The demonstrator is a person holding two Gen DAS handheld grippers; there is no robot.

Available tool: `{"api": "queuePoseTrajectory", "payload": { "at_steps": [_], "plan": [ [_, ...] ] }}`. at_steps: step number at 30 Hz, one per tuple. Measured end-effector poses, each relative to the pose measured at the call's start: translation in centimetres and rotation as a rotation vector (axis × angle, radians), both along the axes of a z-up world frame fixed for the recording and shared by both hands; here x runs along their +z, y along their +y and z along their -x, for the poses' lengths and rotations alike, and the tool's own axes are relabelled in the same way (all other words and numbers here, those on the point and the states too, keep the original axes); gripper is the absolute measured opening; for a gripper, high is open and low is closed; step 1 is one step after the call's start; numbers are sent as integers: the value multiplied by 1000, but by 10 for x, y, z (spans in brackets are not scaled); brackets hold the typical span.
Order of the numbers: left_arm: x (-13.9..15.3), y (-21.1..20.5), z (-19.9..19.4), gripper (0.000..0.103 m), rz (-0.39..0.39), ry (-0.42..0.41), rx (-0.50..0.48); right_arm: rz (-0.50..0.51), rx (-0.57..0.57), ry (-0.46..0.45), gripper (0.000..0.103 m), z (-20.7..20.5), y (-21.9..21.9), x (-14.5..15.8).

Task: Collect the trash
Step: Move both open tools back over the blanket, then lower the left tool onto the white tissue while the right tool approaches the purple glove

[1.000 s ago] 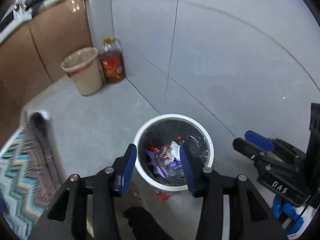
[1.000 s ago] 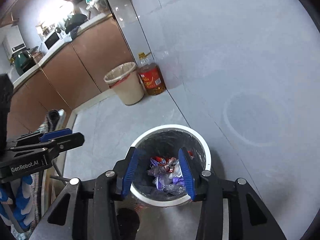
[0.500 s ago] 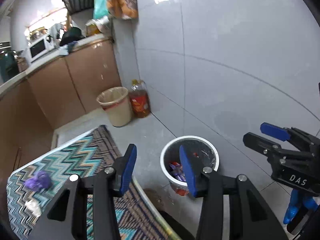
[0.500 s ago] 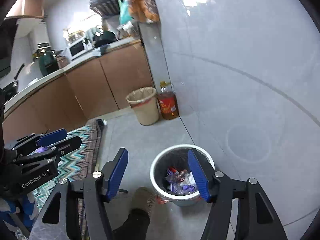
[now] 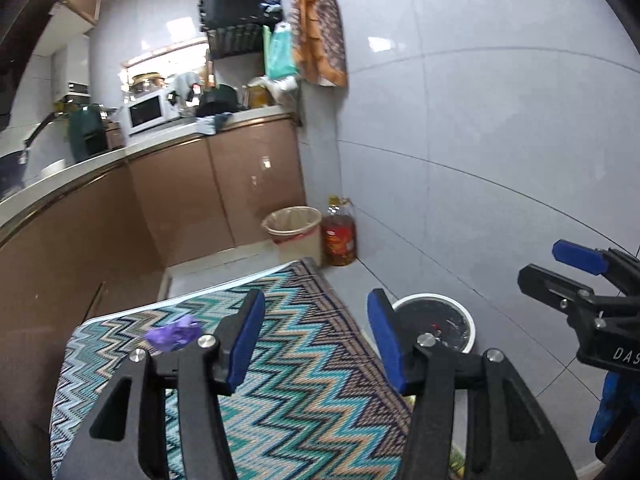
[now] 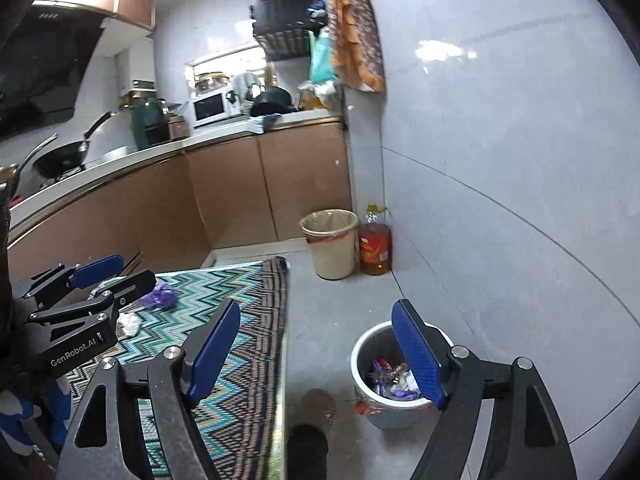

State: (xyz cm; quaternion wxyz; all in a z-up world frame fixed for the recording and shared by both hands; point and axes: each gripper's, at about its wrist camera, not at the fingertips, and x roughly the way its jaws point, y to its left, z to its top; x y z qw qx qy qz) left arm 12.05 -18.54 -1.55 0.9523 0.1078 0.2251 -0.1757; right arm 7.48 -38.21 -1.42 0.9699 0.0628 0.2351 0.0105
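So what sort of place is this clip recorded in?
Most likely a home kitchen: a counter over brown cabinets carries a microwave, a wok sits on the stove, and a cooking oil bottle stands by the wall.

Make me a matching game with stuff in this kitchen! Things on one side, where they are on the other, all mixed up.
Things:
1. purple wrapper
2. oil bottle
3. microwave
4. orange cloth

Places:
A. on the countertop
B. hanging on the wall
C. lying on the zigzag mat
D. on the floor beside the beige bin

Pairs: 1-C, 2-D, 3-A, 4-B
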Motion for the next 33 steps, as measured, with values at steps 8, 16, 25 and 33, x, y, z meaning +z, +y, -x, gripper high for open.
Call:
{"api": "queuePoseTrajectory", "payload": {
  "at_steps": [8,16,25,33],
  "plan": [
    [13,55,27,60,33,-51,81,49,32,-41,88,15,41,15],
    [20,98,44,70,30,-112,174,72,71,-50,93,22,73,17],
    [16,131,50,73,22,-121,260,98,101,-63,103,28,101,16],
    [10,152,50,74,28,-121,312,82,116,-66,103,28,110,15]
  ]
}}
